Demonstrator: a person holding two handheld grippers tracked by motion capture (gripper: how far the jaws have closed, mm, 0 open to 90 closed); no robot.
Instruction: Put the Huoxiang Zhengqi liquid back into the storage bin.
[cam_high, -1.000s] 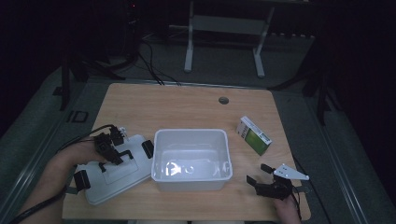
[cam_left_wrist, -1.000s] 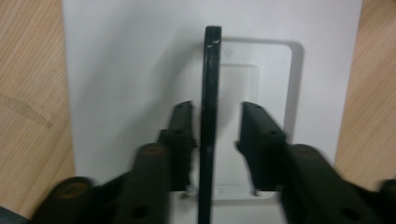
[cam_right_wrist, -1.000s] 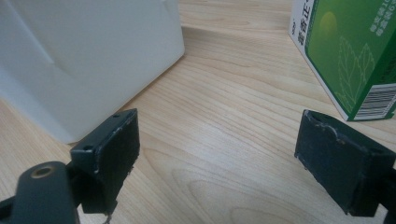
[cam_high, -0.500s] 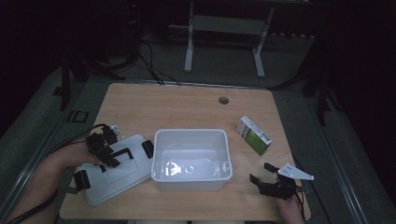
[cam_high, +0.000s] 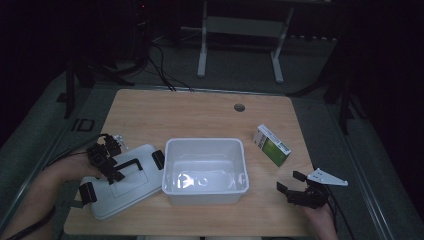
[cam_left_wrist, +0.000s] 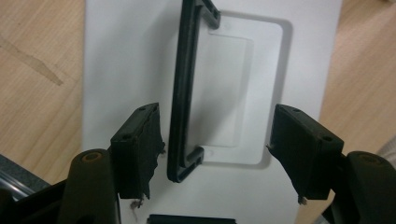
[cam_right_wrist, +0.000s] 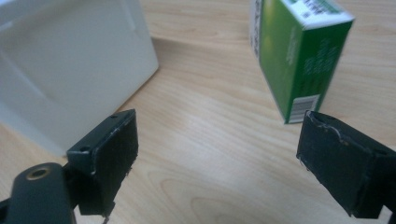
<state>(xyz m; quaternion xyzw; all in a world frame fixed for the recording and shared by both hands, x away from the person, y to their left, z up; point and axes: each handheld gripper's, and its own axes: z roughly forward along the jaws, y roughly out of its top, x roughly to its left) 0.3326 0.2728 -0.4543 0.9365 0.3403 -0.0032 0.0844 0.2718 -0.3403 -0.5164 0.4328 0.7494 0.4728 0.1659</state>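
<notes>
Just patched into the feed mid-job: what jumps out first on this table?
The open white plastic tub sits mid-table near the front edge, with its white lid lying flat beside it on the left. The left gripper hovers over that lid, jaws open on either side of its black handle. To the right stands a green and white carton, with the open right gripper low on the table near it.

A light wooden table (cam_high: 190, 112) stands on a grey floor (cam_high: 310, 65). Near its far edge sits a small round dark grommet hole (cam_high: 239, 107). Beyond the table, pale metal frame legs (cam_high: 202, 47) rise into darkness, and black cables (cam_high: 160, 70) trail over the floor.
</notes>
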